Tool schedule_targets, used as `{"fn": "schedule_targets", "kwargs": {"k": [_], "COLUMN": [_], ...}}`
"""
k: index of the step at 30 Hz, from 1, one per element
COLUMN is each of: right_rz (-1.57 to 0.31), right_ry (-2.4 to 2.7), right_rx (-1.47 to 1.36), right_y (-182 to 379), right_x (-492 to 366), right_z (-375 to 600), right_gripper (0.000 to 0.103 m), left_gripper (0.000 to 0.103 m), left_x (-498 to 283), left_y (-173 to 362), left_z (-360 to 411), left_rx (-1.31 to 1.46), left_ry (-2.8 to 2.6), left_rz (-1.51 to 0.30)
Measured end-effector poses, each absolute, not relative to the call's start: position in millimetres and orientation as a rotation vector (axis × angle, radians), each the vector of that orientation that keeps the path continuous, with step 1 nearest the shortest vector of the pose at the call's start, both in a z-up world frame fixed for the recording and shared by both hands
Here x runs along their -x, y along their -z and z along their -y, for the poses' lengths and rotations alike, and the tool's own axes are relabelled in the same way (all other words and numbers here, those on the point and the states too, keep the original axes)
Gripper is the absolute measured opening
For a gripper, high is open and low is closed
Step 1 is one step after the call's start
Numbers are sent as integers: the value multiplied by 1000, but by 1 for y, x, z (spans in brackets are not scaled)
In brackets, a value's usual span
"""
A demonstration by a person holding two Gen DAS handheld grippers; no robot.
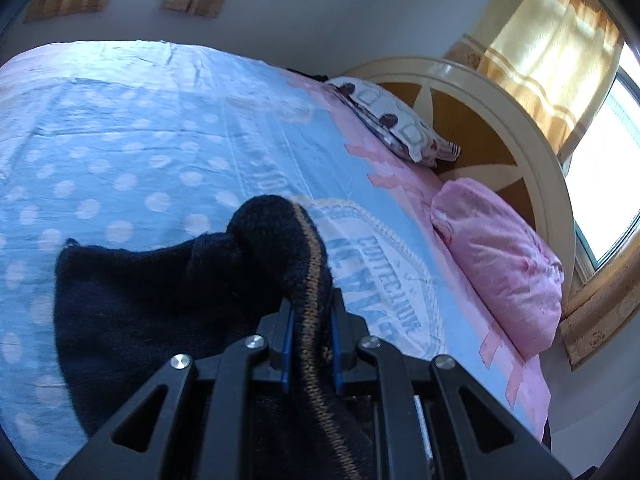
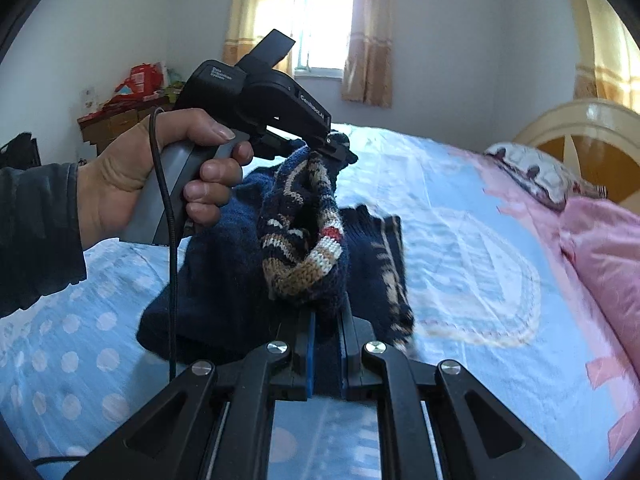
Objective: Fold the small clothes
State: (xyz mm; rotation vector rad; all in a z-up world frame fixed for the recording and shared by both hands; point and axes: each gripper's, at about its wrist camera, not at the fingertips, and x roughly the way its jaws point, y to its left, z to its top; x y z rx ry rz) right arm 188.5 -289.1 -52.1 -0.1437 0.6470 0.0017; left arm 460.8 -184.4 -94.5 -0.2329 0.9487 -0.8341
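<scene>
A small navy knit sweater (image 2: pixel 224 280) with a tan, white and red patterned band (image 2: pixel 304 264) is held up over the bed between both grippers. My right gripper (image 2: pixel 326 320) is shut on a bunched fold of it at the bottom of the right wrist view. A hand (image 2: pixel 132 176) holds my left gripper (image 2: pixel 340 152) farther back, shut on the sweater's upper edge. In the left wrist view the left gripper (image 1: pixel 311 308) pinches a tan-striped hem between its blue pads (image 1: pixel 286 344), and the navy sweater (image 1: pixel 132 312) hangs off to the left.
The bed carries a blue polka-dot sheet (image 1: pixel 120 140) with a pink border. A pink pillow (image 1: pixel 500 264) and a patterned pillow (image 1: pixel 396 120) lie against the round cream headboard (image 1: pixel 520 128). Curtained windows are behind. A cluttered cabinet (image 2: pixel 120 116) stands by the far wall.
</scene>
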Motion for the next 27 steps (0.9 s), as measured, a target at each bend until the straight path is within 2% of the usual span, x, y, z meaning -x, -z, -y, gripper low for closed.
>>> {"fn": "schedule_targets", "kwargs": {"k": [12,16,19,20,21,23,25,27], "right_rz": [-754,-799,-824,-831,-842,-844,-843,-833], "right_ry": [30,4,-22,-33,-49,-55,-54,-53], "right_rx": [-12,-103,-150,-160,-170,-189,-219,-241], "right_y": [77,85,90,92,94,96,97,96], "right_x": [-189,-189,-188,-188,-189,-188,-187,-184], "right_z": [331,344,349,350,351,353,358,362], "right_gripper": [8,8,8,9,9,10,14,17], "left_gripper": [15,20,30,40,45,46,52,66], "left_x": [-456,-447,-438,-433,-430,-417,-407,-395], "left_y": [124,127,123,119,116,107,100,95], "left_z": [236,250,257,258,258,250,239,217], "left_rx": [121,27,-28,-48,-59,-79,-100,-113], "left_ry": [832,827,829,827,834,851,842,807], "left_rz": [-1003,-987,-964,-953,-947,-908,-873,-839]}}
